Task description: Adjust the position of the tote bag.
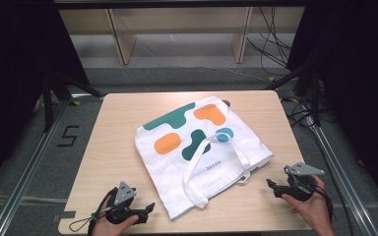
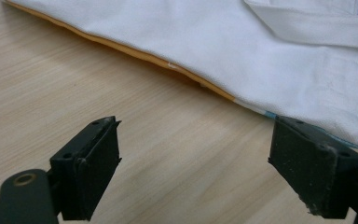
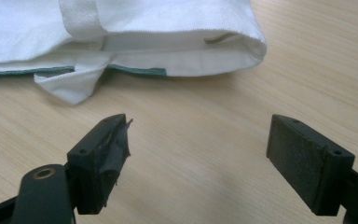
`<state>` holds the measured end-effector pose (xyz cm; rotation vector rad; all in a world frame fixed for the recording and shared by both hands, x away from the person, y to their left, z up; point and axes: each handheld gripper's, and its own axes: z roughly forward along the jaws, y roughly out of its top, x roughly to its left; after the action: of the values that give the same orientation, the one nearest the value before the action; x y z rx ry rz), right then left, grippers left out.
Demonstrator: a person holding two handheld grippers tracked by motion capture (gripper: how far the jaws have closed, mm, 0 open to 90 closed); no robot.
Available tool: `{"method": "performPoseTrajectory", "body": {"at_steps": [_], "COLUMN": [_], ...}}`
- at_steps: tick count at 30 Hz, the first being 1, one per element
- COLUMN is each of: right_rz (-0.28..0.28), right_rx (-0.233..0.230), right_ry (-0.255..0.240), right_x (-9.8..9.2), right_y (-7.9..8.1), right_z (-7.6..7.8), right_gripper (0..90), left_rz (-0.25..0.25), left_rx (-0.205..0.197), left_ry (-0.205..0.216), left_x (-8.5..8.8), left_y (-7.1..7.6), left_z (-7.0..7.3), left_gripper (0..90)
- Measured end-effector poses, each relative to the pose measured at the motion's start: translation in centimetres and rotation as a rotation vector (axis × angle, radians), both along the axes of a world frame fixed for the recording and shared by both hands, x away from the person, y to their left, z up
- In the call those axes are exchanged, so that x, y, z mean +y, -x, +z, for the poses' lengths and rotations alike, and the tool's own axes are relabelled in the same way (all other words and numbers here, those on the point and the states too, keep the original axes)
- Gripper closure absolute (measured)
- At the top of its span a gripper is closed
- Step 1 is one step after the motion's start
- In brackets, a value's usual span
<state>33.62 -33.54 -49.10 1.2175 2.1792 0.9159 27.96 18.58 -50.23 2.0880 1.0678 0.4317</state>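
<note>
A white tote bag (image 1: 202, 155) lies flat and skewed in the middle of the wooden table (image 1: 113, 162), printed with green, orange and blue blobs, its two straps (image 1: 197, 167) looping across the cloth toward the near edge. The left claw (image 1: 145, 210) sits at the near left of the table, held in a hand (image 1: 113, 223), jaws wide apart with nothing between them; in the left gripper view the bag's near corner (image 2: 354, 133) lies just beyond its right jaw. The right claw (image 1: 270, 186) sits at the near right, held in the other hand (image 1: 312, 206), also spread and empty, facing the bag's open mouth (image 3: 186, 51) across bare wood, apart from it.
</note>
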Motion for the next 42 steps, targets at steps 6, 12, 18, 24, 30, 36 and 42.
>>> {"method": "performPoseTrajectory", "body": {"at_steps": [6,12,18,24,30,36,42], "right_rz": [-0.013,-0.026,-0.038,-0.024,0.014,0.006,0.032], "right_rx": [0.004,-0.014,-0.013,-0.033,-0.053,-0.08,-0.089], "right_ry": [-0.017,-0.007,0.017,0.029,0.038,0.14,0.222], "right_x": [0.1,-0.4,-1.0,-0.8,-0.2,0.5,0.7], "right_y": [-0.2,-1.0,-2.0,-2.4,-3.5,-5.0,-7.0], "right_z": [0.2,0.2,0.2,0.4,0.6,0.7,0.3], "right_gripper": [24.1,24.5,25.5,25.8,26.1,26.5,29.5], "left_rz": [-0.002,-0.011,-0.006,-0.01,-0.017,-0.028,-0.037], "left_rx": [-0.002,-0.004,-0.004,-0.005,-0.011,-0.022,-0.023], "left_ry": [0.01,-0.003,-0.008,0.004,0.002,0.012,0.0], "left_x": [-0.4,-0.5,-0.6,-1.0,-2.0,-2.7,-3.1], "left_y": [0.0,0.0,0.0,0.2,0.8,1.3,1.5], "left_z": [-0.2,-0.2,-0.1,-0.1,-0.2,-0.1,-0.2], "left_gripper": [15.1,15.0,15.1,15.1,15.1,15.1,15.1]}}
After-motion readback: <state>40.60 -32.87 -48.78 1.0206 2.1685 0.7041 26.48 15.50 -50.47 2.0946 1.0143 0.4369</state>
